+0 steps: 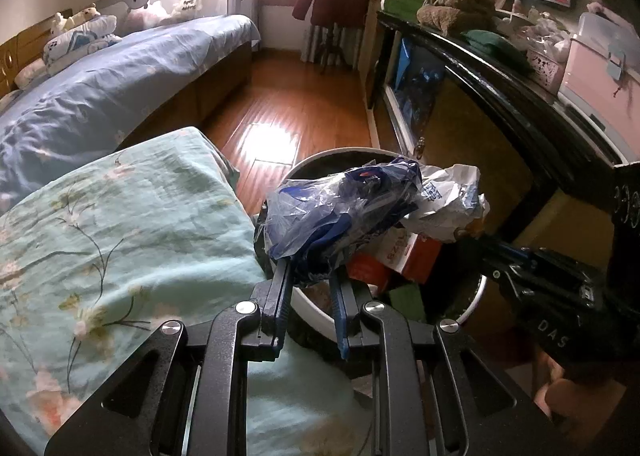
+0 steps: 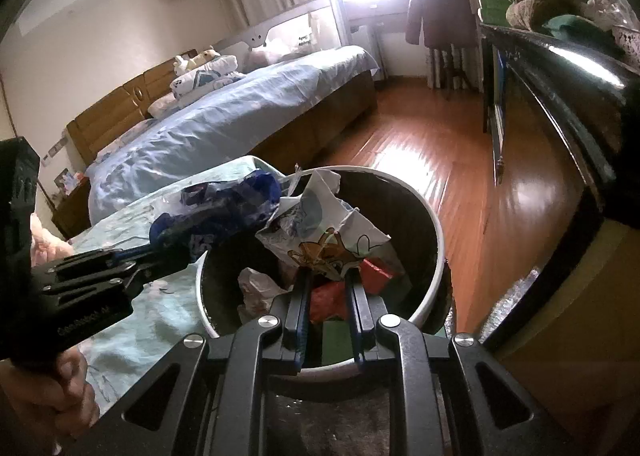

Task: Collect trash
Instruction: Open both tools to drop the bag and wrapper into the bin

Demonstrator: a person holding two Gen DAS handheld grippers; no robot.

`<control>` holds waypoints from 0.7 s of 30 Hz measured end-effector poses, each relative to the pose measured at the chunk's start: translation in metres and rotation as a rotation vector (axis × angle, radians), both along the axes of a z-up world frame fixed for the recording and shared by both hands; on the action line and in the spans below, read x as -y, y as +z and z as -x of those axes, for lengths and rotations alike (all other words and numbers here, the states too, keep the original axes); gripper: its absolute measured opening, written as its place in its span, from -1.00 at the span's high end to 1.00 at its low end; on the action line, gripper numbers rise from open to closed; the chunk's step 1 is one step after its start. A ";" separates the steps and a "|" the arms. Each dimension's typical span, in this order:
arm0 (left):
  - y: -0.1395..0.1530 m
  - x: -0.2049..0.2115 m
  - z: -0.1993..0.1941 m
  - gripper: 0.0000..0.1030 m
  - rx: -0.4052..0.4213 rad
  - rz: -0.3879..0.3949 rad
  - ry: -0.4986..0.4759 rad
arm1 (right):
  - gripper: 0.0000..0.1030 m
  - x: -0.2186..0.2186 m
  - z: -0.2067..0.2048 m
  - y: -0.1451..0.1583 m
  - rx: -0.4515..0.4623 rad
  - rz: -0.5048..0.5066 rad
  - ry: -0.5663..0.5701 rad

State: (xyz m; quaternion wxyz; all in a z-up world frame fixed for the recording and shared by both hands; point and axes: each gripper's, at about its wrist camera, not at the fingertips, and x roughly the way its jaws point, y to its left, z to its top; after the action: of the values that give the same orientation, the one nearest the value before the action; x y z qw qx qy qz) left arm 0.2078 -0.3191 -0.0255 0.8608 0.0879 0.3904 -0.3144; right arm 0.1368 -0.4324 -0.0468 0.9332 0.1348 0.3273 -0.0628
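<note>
The left tool (image 1: 310, 278), at the lower centre of its own view, is clamped on a crumpled blue-and-clear plastic bag (image 1: 340, 212), which it holds over the near rim of the round white trash bin (image 2: 434, 228). The right tool (image 2: 328, 280), lower centre of the right-wrist view, grips a creased white cartoon-printed wrapper (image 2: 328, 232) above the bin's open mouth. Both jaw pairs are nearly closed on thin film.

Both pieces look very light and limp. I would expect them to crush rather than resist, to slide easily between smooth pads, and to cling or drift when let go. A bunched fold gives a surer hold than a single loose edge, and each tool appears to have such a fold.

Inside the bin lie red packaging (image 2: 332, 296) and pale crumpled paper (image 2: 256, 284), but the tools and held trash cover much of the interior, so its depth and fill level are hard to judge. The exact pinch points are buried in folds. The green floral bedding (image 1: 120, 236) at the left hides the bin's far side in the left-wrist view.
</note>
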 end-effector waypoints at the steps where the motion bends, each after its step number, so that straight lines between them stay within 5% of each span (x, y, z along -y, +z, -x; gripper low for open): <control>1: 0.000 0.001 -0.001 0.65 -0.003 -0.001 -0.002 | 0.66 0.000 -0.001 0.000 -0.001 -0.001 0.000; 9: 0.005 0.005 0.006 0.28 0.026 -0.013 -0.008 | 0.54 0.007 -0.004 0.002 -0.008 -0.027 -0.015; 17: 0.007 -0.023 0.014 0.11 0.025 0.009 0.039 | 0.07 0.001 0.004 0.007 0.015 -0.040 -0.005; 21: 0.007 -0.052 0.020 -0.13 -0.013 0.049 0.086 | -0.22 -0.008 0.011 0.009 0.022 -0.039 0.008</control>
State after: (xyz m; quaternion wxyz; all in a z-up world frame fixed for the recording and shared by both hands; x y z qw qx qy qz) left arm 0.1880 -0.2674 -0.0189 0.8729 0.0481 0.3915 -0.2871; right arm 0.1256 -0.4247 -0.0373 0.9341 0.1522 0.3188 -0.0514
